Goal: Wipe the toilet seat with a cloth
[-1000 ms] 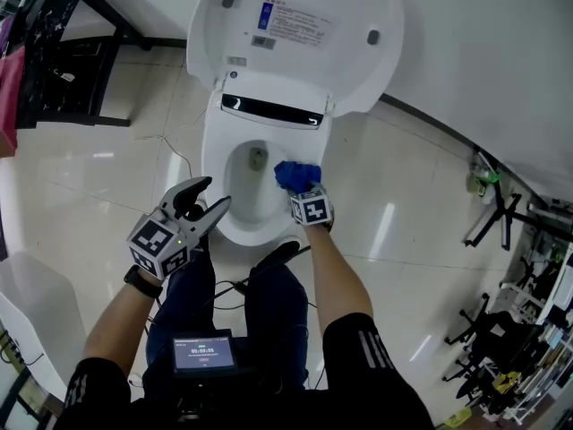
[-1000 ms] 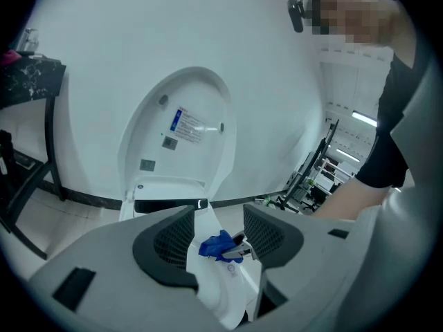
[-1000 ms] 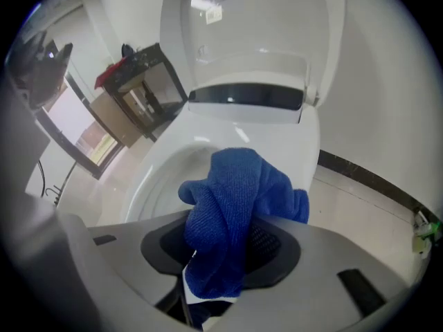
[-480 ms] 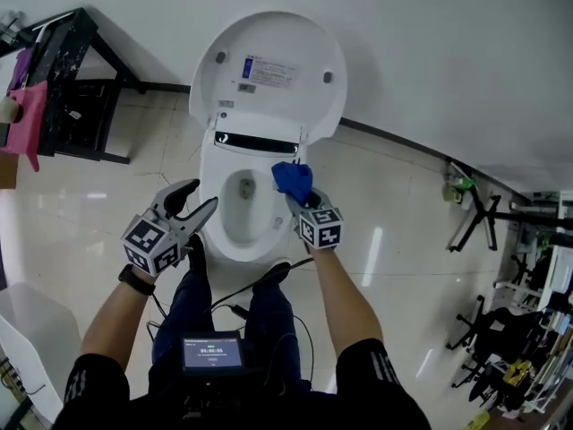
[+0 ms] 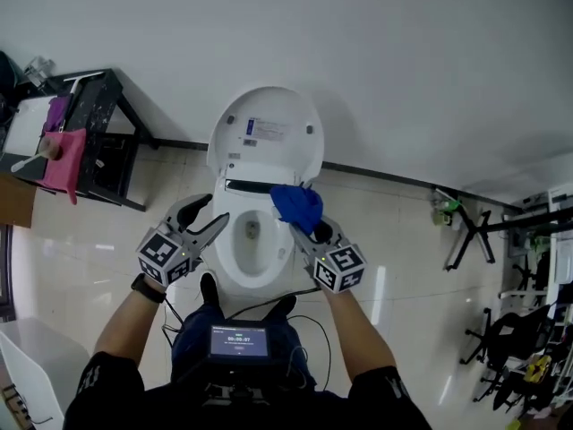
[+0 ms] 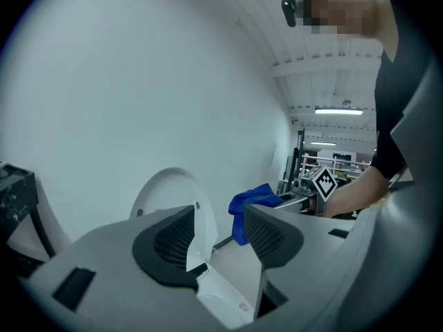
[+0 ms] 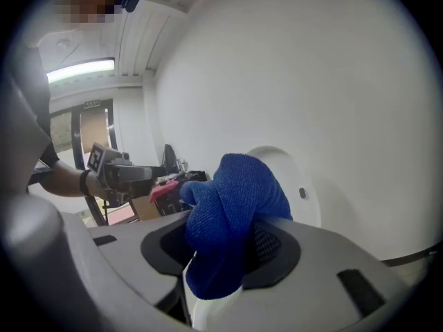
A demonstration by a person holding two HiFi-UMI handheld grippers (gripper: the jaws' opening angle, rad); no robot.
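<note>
A white toilet stands against the wall with its lid [image 5: 266, 135] raised and its seat rim [image 5: 226, 260] showing round the bowl. My right gripper [image 5: 307, 220] is shut on a bunched blue cloth [image 5: 297, 206], held over the seat's back right, near the hinge. Whether the cloth touches the seat I cannot tell. In the right gripper view the cloth [image 7: 232, 213] fills the jaws. My left gripper [image 5: 211, 210] hangs open and holds nothing over the seat's left side. The left gripper view shows the lid [image 6: 166, 199] and the cloth [image 6: 250, 200] beyond its jaws.
A black rack [image 5: 100, 124] with a pink cloth [image 5: 64, 159] stands at the left wall. Stands and gear [image 5: 466, 231] crowd the right side. A cable [image 5: 269, 305] runs over the tiled floor by the person's feet. A small screen [image 5: 238, 340] sits at the person's chest.
The right gripper carried the blue cloth from the seat's right rim back toward the hinge. The view has pulled away from the toilet. The left gripper stayed open at the left.
</note>
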